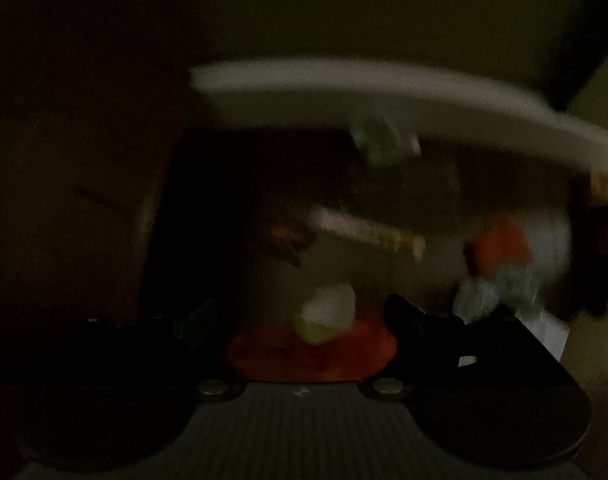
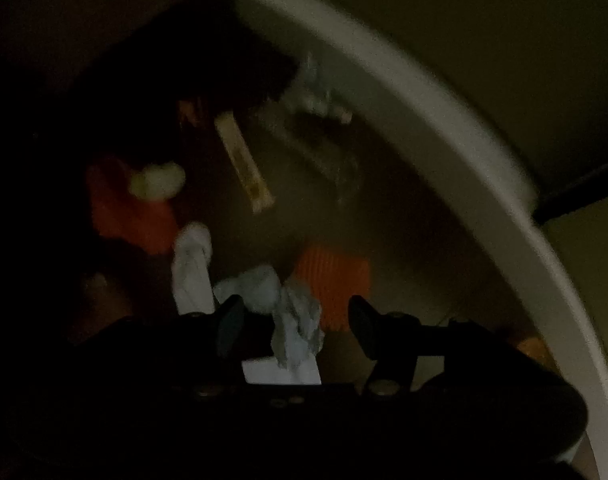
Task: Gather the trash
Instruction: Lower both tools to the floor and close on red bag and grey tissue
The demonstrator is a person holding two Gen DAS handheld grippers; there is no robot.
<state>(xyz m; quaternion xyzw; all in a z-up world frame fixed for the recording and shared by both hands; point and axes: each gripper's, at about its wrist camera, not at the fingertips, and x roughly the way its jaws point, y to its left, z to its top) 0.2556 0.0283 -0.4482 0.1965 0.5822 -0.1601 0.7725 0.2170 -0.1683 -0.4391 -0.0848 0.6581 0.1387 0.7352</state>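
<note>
Both views are dark and blurred and look down into a bin with a white rim (image 1: 383,88), which also shows in the right wrist view (image 2: 443,128). Inside lie a red wrapper (image 1: 304,352) with a pale lump (image 1: 327,312) on it, a pale stick-shaped wrapper (image 1: 367,232), an orange piece (image 1: 503,244) and crumpled white tissue (image 1: 487,292). My left gripper (image 1: 296,332) hangs open over the red wrapper. My right gripper (image 2: 296,324) is open, with crumpled tissue (image 2: 296,312) below, between its fingers. The orange piece (image 2: 331,280) and red wrapper (image 2: 132,216) lie beyond.
A clear crumpled plastic piece (image 2: 319,128) lies deep in the bin, near the rim; it also shows in the left wrist view (image 1: 379,140). A dark shape (image 1: 563,20) stands outside the bin at top right. The floor (image 2: 503,20) around the bin is dim.
</note>
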